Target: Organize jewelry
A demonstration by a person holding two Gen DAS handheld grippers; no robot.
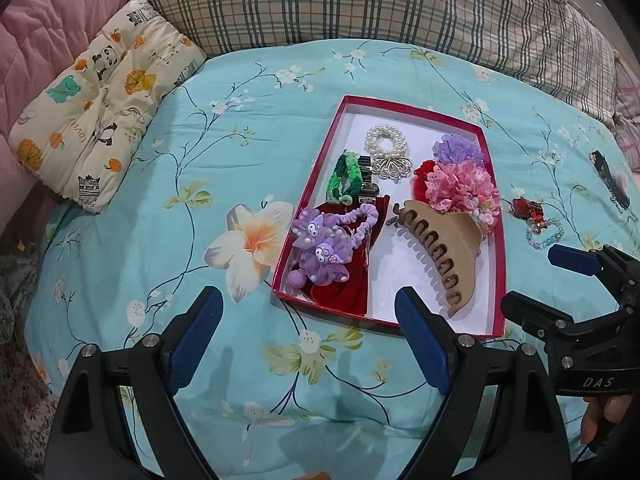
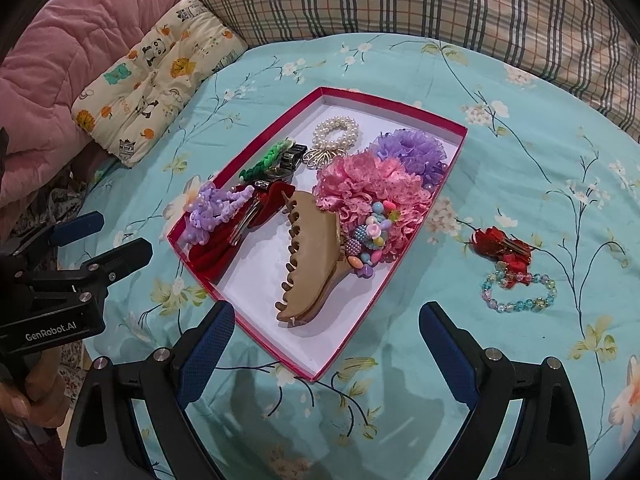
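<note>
A red-rimmed box [image 1: 320, 184] [image 2: 420, 208] with a white floor lies on the teal floral bedspread. It holds a tan claw clip [image 1: 444, 252] [image 2: 312, 256], pink [image 2: 360, 184] and purple [image 2: 412, 152] fabric flowers, a pearl scrunchie [image 1: 384, 140], a green braided band [image 1: 344, 176] and purple character ties [image 1: 324, 248]. Outside the box to its right lie a red clip [image 2: 502, 248] and a coloured bead bracelet [image 2: 520, 292] [image 1: 544, 232]. My left gripper [image 1: 308, 316] is open and empty before the box's near edge. My right gripper [image 2: 326, 332] is open and empty over the box's near corner.
A cartoon-print cushion [image 1: 96, 100], a pink quilt [image 2: 60, 40] and a plaid pillow [image 1: 360, 4] line the far side. A dark hair accessory [image 1: 612, 180] lies at the far right of the bed.
</note>
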